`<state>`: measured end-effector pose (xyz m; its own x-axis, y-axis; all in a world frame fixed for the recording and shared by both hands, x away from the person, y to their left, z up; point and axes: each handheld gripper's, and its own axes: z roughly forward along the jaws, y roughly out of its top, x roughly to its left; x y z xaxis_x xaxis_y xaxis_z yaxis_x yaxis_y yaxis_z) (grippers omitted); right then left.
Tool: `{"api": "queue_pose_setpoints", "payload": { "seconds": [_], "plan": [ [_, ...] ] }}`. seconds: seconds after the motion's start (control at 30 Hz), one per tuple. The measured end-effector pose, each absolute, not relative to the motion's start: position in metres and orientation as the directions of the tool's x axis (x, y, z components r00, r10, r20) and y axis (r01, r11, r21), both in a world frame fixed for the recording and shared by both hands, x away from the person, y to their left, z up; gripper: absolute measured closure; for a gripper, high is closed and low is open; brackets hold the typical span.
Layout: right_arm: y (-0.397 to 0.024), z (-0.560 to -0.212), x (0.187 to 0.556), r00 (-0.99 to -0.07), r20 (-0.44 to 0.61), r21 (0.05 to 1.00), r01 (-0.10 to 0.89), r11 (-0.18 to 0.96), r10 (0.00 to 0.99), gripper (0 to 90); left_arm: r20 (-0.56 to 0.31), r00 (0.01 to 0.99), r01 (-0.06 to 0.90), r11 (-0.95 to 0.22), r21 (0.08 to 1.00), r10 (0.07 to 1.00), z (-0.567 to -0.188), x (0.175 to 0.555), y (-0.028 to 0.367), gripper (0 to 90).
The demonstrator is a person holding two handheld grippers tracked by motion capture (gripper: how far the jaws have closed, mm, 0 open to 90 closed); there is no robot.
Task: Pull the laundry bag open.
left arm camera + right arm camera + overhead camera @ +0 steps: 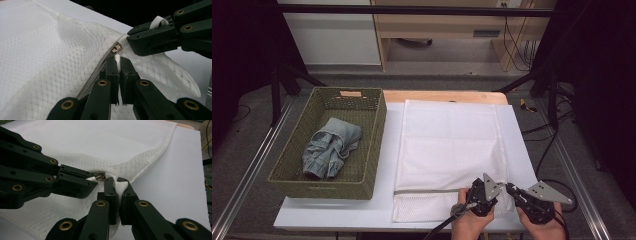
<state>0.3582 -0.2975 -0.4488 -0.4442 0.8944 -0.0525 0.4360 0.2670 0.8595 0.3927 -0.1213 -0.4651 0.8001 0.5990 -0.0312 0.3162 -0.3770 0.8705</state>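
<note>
White mesh laundry bag (452,150) lies flat on the table (337,212), its zipper (427,190) running leftward along the near edge with open room. Left gripper (118,65) pinches the zipper pull (117,62); right gripper (120,188) clamps the fabric tab (121,187) at the zipper's right end, probably anchoring.

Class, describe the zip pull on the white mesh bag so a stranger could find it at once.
Start at the white mesh bag lying beside the green basket. Follow its grey zip to the near right corner. The zip pull is the small white tab pinched by the left hand-held gripper, hanging from a brass slider.
</note>
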Motion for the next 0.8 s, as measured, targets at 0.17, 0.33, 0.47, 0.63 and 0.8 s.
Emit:
{"api": "queue_pose_setpoints", "payload": {
  "seconds": [0.17, 0.33, 0.47, 0.63, 0.8],
  "plan": [
    [-0.2964, -0.4487, 0.3579, -0.446, -0.057, 0.854, 0.442, 0.276, 0.893, 86.9, -0.027, 0.798, 0.316, -0.380, 0.869, 0.602, -0.4662, 0.3910, -0.1185, 86.6],
    [-0.2940, -0.4489, 0.3579, -0.447, -0.083, 0.848, 0.438, 0.299, 0.890, 86.9, -0.037, 0.789, 0.331, -0.373, 0.867, 0.614, -0.4693, 0.3913, -0.1142, 86.6],
    [-0.2968, -0.4500, 0.3585, -0.440, -0.072, 0.848, 0.445, 0.288, 0.895, 87.0, -0.053, 0.787, 0.343, -0.365, 0.866, 0.615, -0.4703, 0.3917, -0.1121, 86.6],
    [-0.2969, -0.4499, 0.3583, -0.439, -0.078, 0.852, 0.438, 0.289, 0.895, 86.9, -0.079, 0.783, 0.356, -0.340, 0.870, 0.617, -0.4698, 0.3923, -0.1118, 86.6],
    [-0.2967, -0.4501, 0.3581, -0.432, -0.070, 0.850, 0.445, 0.280, 0.899, 86.8, -0.085, 0.782, 0.360, -0.336, 0.870, 0.618, -0.4702, 0.3919, -0.1123, 86.6]
  ]
}}
